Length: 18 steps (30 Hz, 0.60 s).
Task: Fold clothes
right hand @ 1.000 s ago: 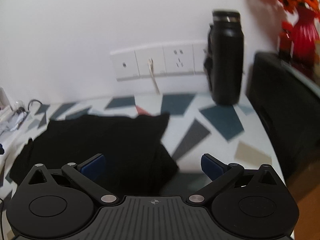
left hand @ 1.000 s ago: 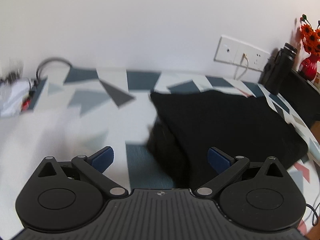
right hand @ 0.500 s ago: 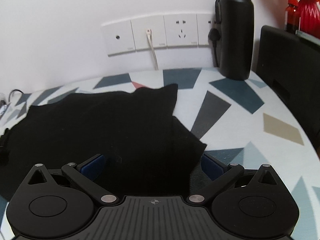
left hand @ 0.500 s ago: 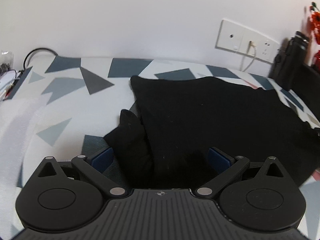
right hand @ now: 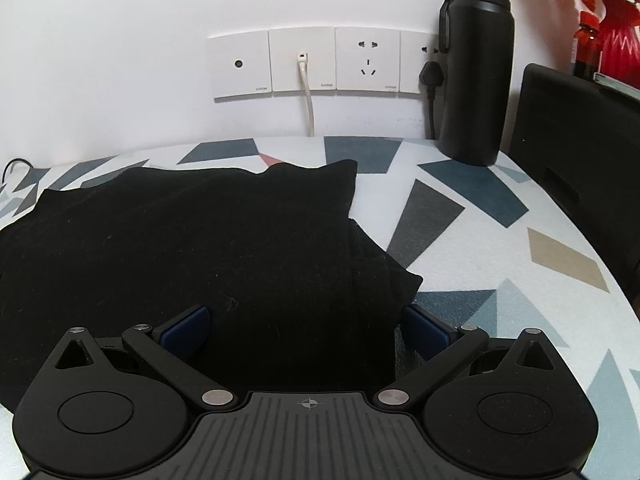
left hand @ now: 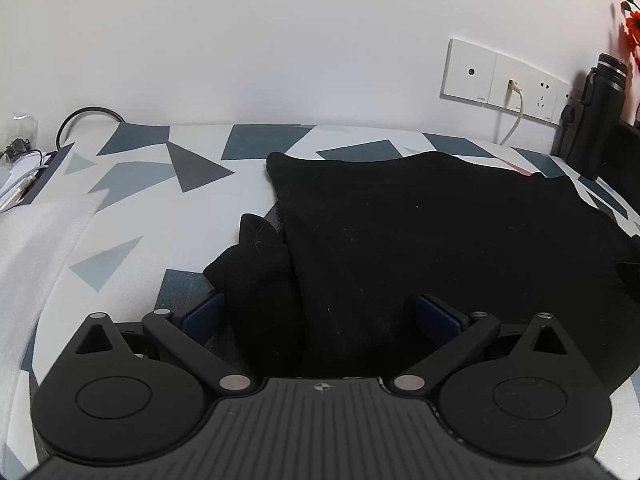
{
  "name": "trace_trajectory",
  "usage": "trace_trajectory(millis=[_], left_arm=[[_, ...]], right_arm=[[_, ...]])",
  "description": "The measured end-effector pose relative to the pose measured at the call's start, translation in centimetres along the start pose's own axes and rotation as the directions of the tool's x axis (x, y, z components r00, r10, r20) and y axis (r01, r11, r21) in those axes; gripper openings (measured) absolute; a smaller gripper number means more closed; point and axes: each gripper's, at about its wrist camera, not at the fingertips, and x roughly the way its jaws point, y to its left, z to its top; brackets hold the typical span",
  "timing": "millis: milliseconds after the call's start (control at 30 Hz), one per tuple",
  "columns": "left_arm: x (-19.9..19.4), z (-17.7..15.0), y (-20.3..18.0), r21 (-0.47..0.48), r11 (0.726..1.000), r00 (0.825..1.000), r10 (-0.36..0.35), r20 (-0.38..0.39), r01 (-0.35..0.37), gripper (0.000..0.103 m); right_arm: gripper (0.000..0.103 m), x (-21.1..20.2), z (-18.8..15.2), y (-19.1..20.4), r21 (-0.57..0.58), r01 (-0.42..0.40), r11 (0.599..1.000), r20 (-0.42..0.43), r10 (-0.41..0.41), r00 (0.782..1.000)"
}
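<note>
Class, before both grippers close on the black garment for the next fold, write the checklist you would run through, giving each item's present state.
1. Left gripper open: ok.
2. Right gripper open: ok.
3. Black garment lies between each gripper's fingers: ok.
4. Garment flat: not ok, sleeve bunched at its left side.
5. Black bottle stands apart from the garment: ok.
6. Pads touching cloth: cannot tell.

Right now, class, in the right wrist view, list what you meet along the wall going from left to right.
Blank socket plate → plate with white cable → empty socket → black plug → black bottle → red vase
</note>
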Motion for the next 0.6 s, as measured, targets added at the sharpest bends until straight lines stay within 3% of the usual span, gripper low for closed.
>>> trace_trajectory(millis=[600], left_arm=[[-0.23, -0.22, -0.11, 0.001, 1.000, 1.000, 0.011, 0.003, -0.011, 0.103]], right_arm=[[0.102, -0.06, -0.15, -0.28, 0.012, 0.008, 1.000, 0.008, -0.008, 1.000]])
